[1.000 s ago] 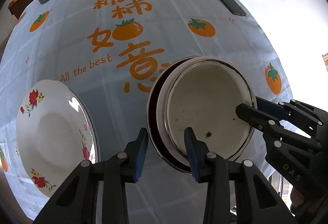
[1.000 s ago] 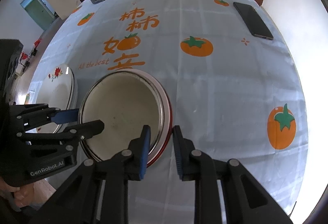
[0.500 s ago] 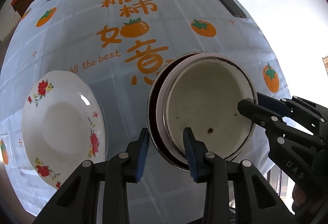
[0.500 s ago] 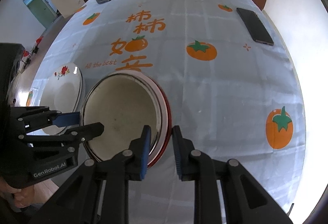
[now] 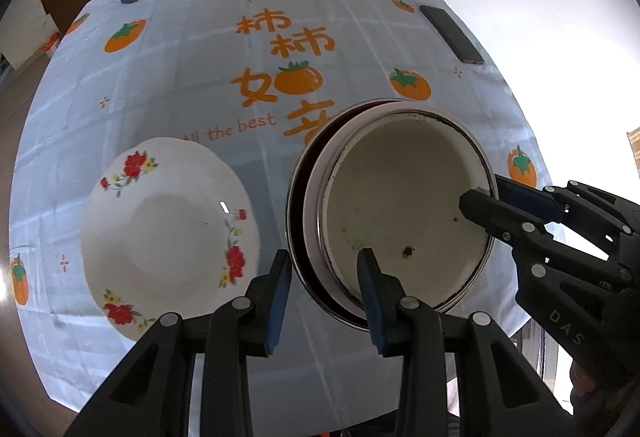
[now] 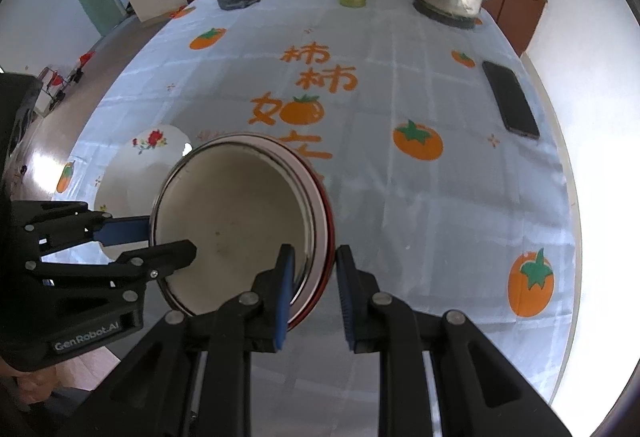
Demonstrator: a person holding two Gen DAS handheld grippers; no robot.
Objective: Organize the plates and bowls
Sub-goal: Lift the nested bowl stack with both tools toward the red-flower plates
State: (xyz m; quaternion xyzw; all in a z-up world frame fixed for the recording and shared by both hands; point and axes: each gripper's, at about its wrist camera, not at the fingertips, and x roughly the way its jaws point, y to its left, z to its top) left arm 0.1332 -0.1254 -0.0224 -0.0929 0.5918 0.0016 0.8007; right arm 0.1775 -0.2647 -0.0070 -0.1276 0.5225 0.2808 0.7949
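Both claws grip the stacked enamel bowls (image 5: 400, 205), lifted above the table (image 5: 180, 77): the left claw (image 5: 324, 293) clamps the near rim, the right claw (image 6: 310, 287) the opposite rim. The floral plate (image 5: 168, 225) lies near the table's left edge.

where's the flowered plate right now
The flowered plate lies on the tablecloth, left of the stacked bowls in the left wrist view, just below the "All the best" print.

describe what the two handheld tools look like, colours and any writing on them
Both are matte black linkage frames with silver rivets and blue pads on the fingers. The left tool carries white GenRobot.AI lettering; the right tool shows white letters, DAS, partly cut off.
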